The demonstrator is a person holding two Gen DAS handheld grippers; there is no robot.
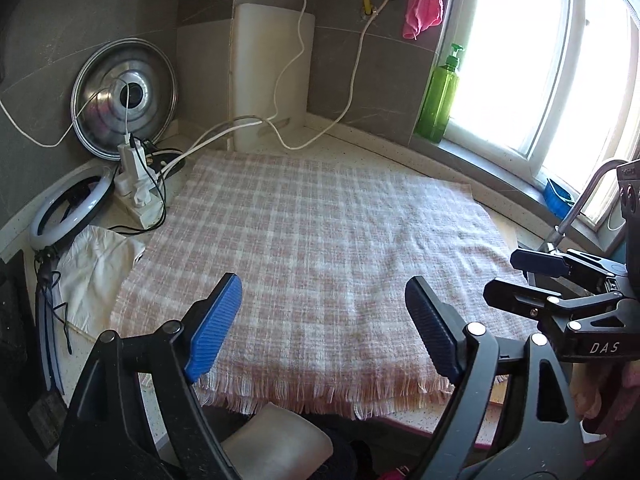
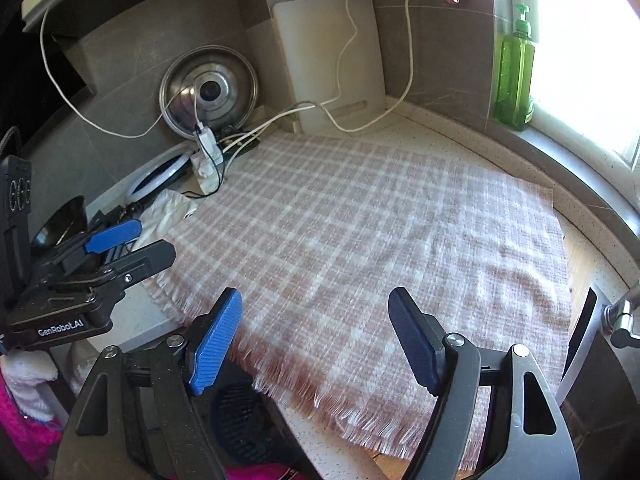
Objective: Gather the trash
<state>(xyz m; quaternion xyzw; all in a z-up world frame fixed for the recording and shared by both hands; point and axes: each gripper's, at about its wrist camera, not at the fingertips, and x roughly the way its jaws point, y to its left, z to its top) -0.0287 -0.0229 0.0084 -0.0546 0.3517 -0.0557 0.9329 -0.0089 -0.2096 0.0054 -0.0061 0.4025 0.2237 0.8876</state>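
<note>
A pink and white checked cloth [image 1: 320, 240] with a fringed front edge lies spread flat on the counter, and I see no loose trash on it. My left gripper [image 1: 324, 320] hovers over the cloth's front part, jaws wide apart with nothing between them. My right gripper [image 2: 316, 336] hangs over the front edge too, open and empty. Each shows in the other's view: the right gripper [image 1: 500, 275] at the cloth's right side, the left gripper [image 2: 156, 239] at its left side. A crumpled white rag or bag [image 1: 96, 264] lies beside the cloth's left edge.
At the back stand a metal pot lid [image 1: 124, 98], a white cutting board [image 1: 272, 76], a power strip with plugs [image 1: 138, 188] and white cables. A ring light [image 1: 68, 212] lies left. A green soap bottle [image 1: 438, 96] stands on the sill. A dark slotted container [image 2: 240, 420] sits below the counter's front edge.
</note>
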